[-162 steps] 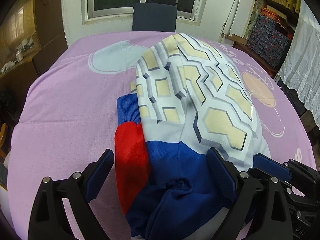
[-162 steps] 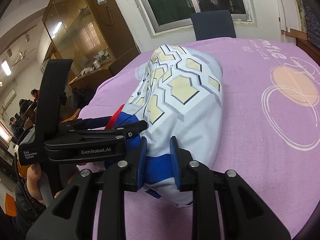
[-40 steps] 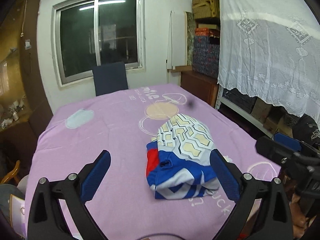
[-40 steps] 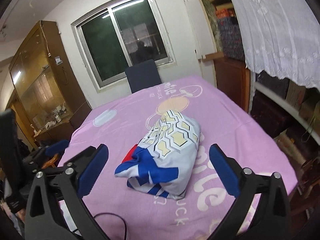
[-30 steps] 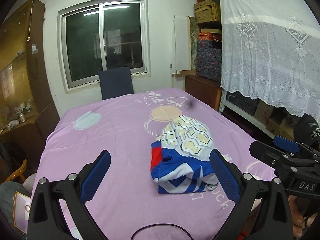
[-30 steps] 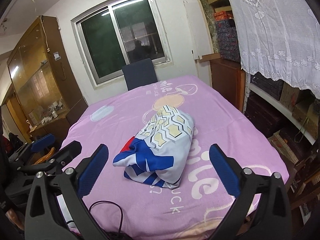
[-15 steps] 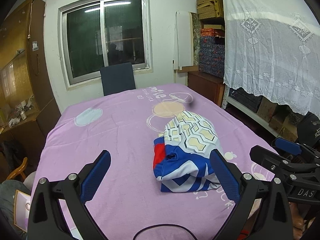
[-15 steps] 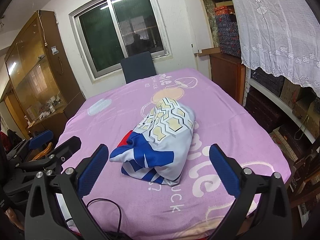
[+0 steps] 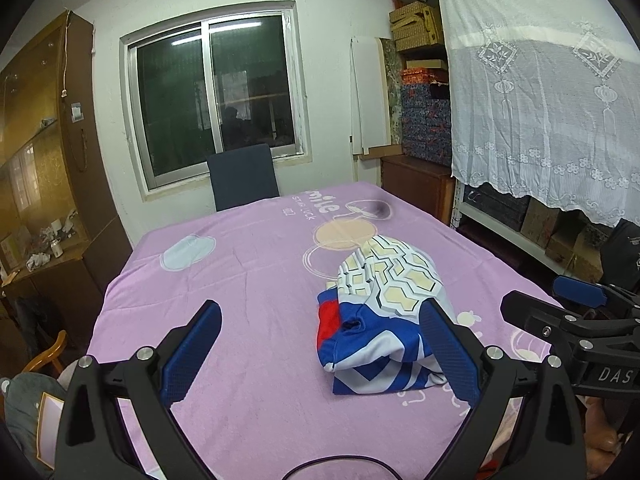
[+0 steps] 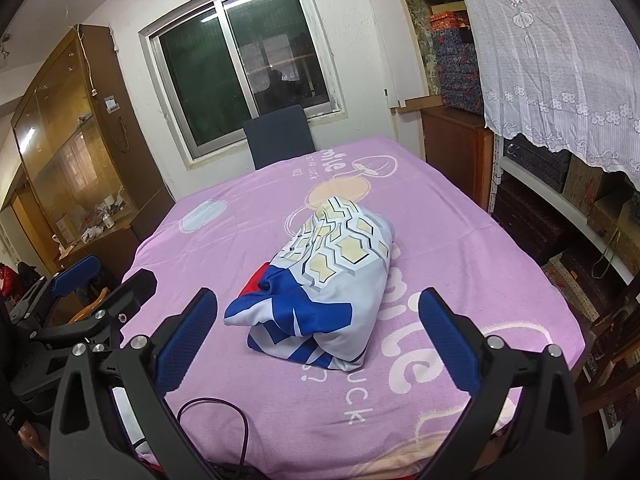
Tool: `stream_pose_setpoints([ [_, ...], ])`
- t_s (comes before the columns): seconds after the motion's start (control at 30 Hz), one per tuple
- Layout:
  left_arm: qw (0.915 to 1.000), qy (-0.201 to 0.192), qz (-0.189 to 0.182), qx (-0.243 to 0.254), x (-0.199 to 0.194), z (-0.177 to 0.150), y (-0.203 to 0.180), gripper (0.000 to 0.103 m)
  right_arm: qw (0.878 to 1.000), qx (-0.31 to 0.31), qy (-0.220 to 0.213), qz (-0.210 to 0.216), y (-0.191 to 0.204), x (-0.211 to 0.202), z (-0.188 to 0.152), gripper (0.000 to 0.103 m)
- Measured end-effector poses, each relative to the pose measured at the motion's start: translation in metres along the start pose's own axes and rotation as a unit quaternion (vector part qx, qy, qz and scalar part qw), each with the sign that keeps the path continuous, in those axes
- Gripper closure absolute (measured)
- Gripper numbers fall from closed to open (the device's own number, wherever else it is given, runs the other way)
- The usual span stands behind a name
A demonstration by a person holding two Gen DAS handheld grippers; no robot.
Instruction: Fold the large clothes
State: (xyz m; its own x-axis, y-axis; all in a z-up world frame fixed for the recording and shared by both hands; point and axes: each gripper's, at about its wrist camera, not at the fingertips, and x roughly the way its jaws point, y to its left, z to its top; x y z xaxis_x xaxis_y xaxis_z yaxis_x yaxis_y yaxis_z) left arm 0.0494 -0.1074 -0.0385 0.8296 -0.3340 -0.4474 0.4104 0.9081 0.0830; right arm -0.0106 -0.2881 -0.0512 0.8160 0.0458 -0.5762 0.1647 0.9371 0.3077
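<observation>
Garment lies as a folded bundle on the purple cloth covering the table, toward your near edge and right of centre in the left view. Its hexagon-patterned panel faces up at the far end; blue, white and red fabric is stacked at the near end, where the layers bulge and the lowest blue-striped edge sticks out past the layer above.

Your left gripper hangs above the near edge with its jaws wide apart and nothing between them. Your right gripper is likewise spread wide and empty. Neither touches the bundle; both are well apart from it and raised.

Judgement: the folding itself appears complete or nearly so, and the step in hand reads as a stand-off to check the result. The bundle is compact but not flat, and the near end looks loose.

If you continue, the next move calls for lowering one gripper to the protruding near edge, closing on all layers together, and tucking or squaring them without dragging the top panel out of line. A dark cable lies on the cloth near you; keep the grippers clear of it as you descend.
</observation>
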Motion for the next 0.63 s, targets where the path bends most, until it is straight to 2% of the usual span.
stream_pose_setpoints([
  [0.63,0.9996,0.021,-0.012,-0.012,0.0055,-0.0015,0.0025,0.004,1.0,0.006,0.004,0.001,-0.0027,0.0013,0.0003,0.005],
])
